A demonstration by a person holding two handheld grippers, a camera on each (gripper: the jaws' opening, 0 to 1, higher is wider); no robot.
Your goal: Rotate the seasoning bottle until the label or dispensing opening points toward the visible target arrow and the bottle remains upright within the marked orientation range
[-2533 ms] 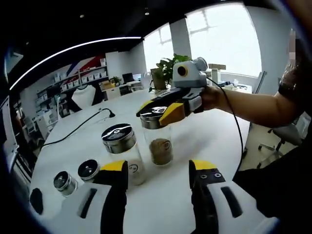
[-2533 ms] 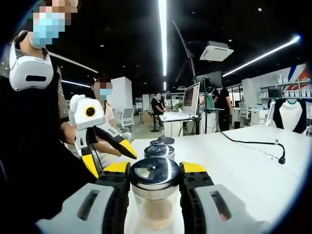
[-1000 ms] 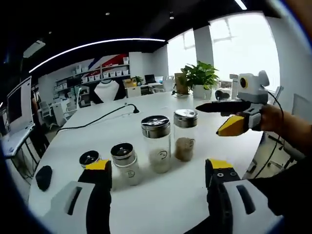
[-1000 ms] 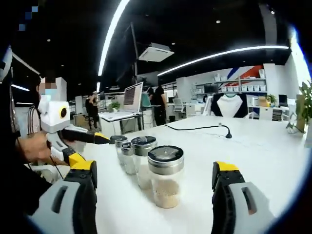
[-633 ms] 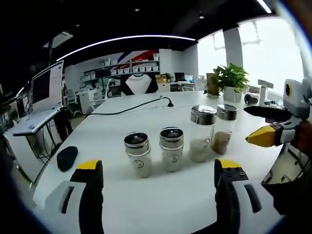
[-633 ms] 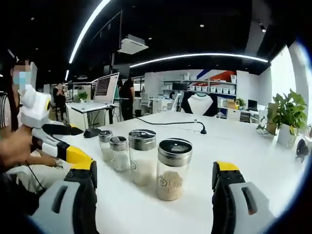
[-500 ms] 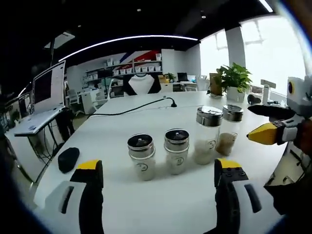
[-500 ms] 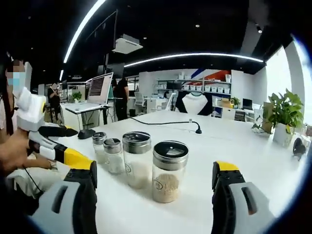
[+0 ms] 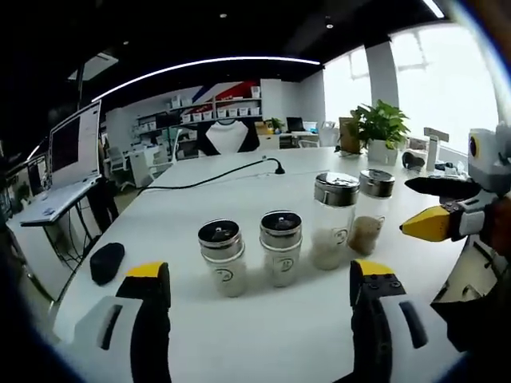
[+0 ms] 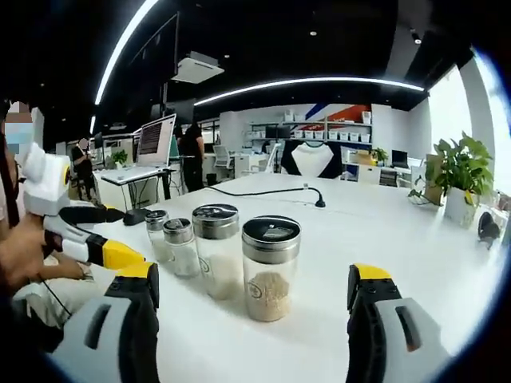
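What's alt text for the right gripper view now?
Four lidded seasoning bottles stand upright in a row on a white table, ahead of the open right gripper. The left gripper reaches in from the left.

Labels on the four seasoning bottles (image 9: 334, 219) are too small to read in either view; no target arrow can be made out on the surface (image 9: 239, 319). In the right gripper view the tallest front bottle (image 10: 270, 267) partly covers the one behind it. Left tongs (image 10: 104, 239) are cut by the frame edge (near that bottle row). Shelf contents (image 9: 204, 112) are blurred.
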